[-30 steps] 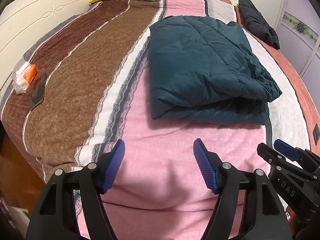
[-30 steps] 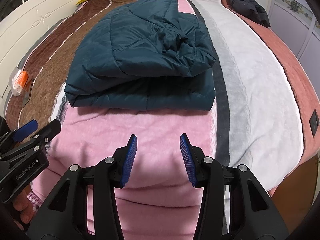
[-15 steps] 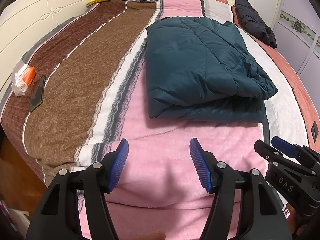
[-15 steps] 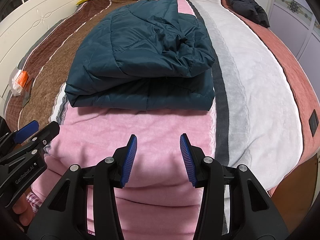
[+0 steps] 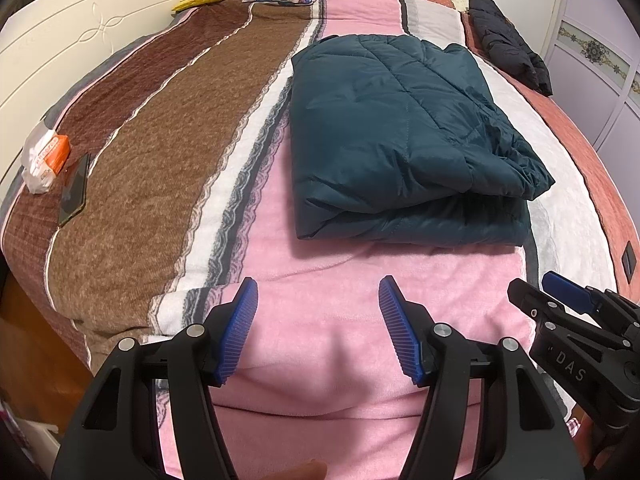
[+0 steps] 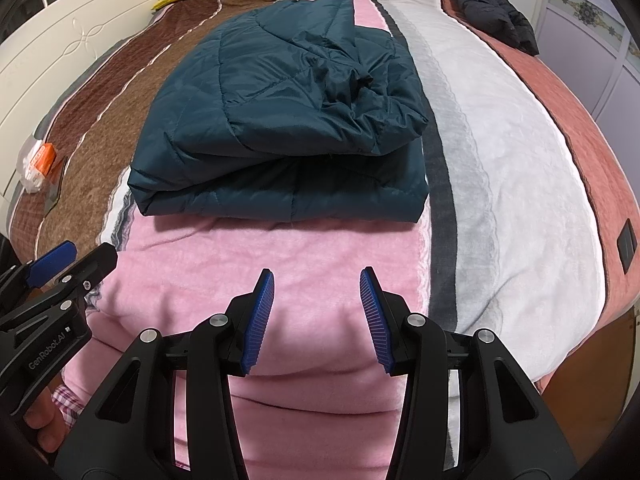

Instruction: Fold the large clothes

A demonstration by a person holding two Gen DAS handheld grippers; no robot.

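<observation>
Teal quilted jacket (image 5: 404, 136) folded in puffy layers, frame centre; left hand-held gripper (image 5: 316, 322) and right hand-held gripper (image 6: 316, 312) both spread, empty.

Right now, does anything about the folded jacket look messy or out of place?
Mostly neat. The teal jacket lies folded on the bed, but its top layer bunches into a crumpled lump at the right instead of lying flat. Both grippers hang open, clear of it.

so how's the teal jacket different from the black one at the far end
The teal quilted jacket is folded into a flat rectangle in the middle of the bed; the black puffer jacket lies bunched and unfolded by the far right edge. The teal one is nearer both hand-held grippers. Both rest on the striped blanket.
</observation>
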